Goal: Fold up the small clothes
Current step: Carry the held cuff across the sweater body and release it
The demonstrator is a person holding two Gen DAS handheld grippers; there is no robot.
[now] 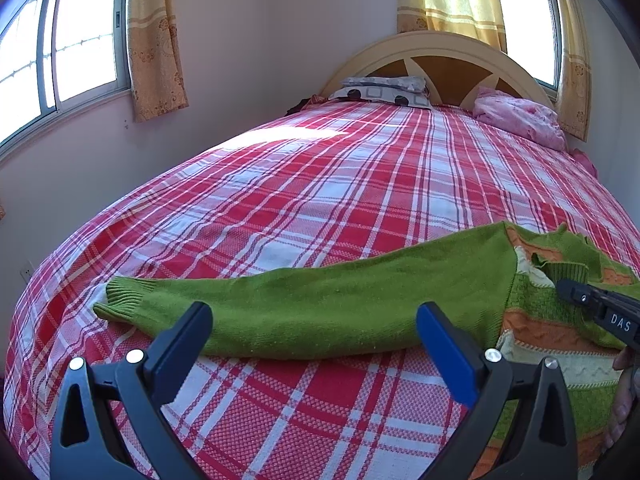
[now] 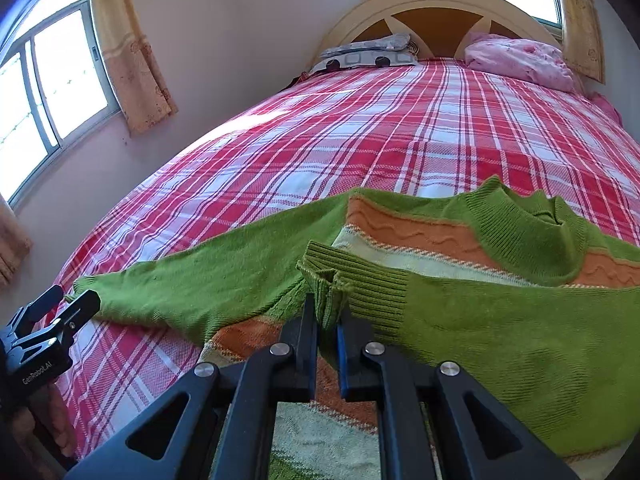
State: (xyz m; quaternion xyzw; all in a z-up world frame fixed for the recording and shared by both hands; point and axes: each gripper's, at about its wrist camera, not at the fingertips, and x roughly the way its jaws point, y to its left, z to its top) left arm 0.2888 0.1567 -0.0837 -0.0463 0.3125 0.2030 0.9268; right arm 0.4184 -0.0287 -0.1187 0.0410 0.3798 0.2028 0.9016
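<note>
Plaid bedding in red and white (image 1: 320, 184) covers the whole bed, running from the near edge to a curved cream headboard (image 1: 440, 46) at the far end. Two windows with yellow curtains (image 1: 154, 40) flank the room's far corner. Against the headboard lie a grey patterned pillow (image 1: 384, 90) on the left and a pink bundle of bedding (image 1: 520, 118) on the right.

At the near end of the bed rests a small green sweater (image 2: 500, 344) with orange and cream stripes across its body, collar toward the far side. One sleeve (image 1: 320, 308) stretches flat to the left, cuff lying on the plaid. The other sleeve (image 2: 440, 308) is drawn across the striped chest from the right.

The right gripper (image 2: 326, 332) has its fingers pressed together on that sleeve's ribbed cuff (image 2: 332, 292), which bunches up between them. The left gripper (image 1: 314, 332) hovers just near of the outstretched sleeve, fingers spread wide apart and holding nothing.
</note>
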